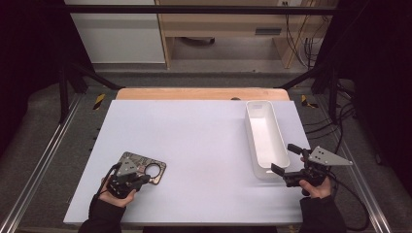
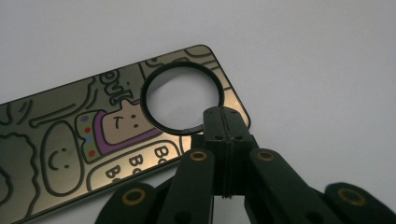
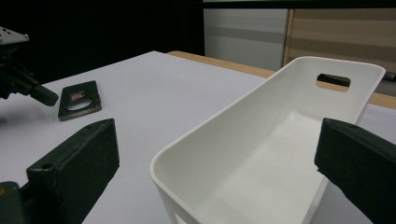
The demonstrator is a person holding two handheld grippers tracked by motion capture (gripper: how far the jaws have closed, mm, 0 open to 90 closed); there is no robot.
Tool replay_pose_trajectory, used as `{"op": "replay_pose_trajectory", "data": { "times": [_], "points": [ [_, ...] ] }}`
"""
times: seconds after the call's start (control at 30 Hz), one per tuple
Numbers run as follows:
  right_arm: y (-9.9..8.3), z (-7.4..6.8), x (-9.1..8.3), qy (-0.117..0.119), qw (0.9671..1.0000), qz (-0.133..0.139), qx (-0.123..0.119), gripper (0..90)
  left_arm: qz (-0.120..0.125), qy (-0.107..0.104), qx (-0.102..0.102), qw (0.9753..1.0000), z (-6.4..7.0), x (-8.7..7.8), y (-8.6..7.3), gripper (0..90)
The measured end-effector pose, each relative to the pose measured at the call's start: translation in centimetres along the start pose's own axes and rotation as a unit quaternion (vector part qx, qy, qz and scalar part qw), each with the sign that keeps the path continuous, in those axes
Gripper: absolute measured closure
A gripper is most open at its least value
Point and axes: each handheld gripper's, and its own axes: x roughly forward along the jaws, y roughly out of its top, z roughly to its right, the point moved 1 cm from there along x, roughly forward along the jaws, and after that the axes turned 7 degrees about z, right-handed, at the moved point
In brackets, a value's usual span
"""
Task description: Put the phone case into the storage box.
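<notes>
Your left tool (image 1: 137, 181) has its jaws pressed flat together, with nothing between them, and their tips rest at the near edge of the black ring (image 2: 181, 97) set into the flat, glossy dark rectangular plate printed with cartoon doodles (image 2: 93, 135). That reads as a poke or a nudge, not a pinch: closed jaws give you a firm point to push or pin the plate with. The plate lies flat on the pale lilac desk (image 1: 194, 145), well to the left of the long white plastic bin (image 1: 265, 138) and nearer your edge of the desk.

Your right tool (image 1: 286, 160) stands spread wide, one jaw on either side of the bin's near end, touching neither wall as far as the pictures show. That placement suits steadying or gripping the bin while the plate is brought over.

The bin sits upright with a slot handle in its far end wall, and what you can see of its inside holds nothing.
</notes>
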Motion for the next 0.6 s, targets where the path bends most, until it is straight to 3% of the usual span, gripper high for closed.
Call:
{"op": "replay_pose_trajectory", "data": {
  "times": [0.27,0.6],
  "points": [
    [-0.01,-0.02,0.04,0.0,1.0,0.001,0.0,0.4,-0.021,-0.001,0.007,0.9997,0.24,0.95,-0.3,89.4],
    [-0.04,-0.06,0.09,0.001,1.0,-0.001,0.0,0.4,-0.018,0.0,0.008,0.9998,0.31,1.15,-0.25,89.4]
  ]
}}
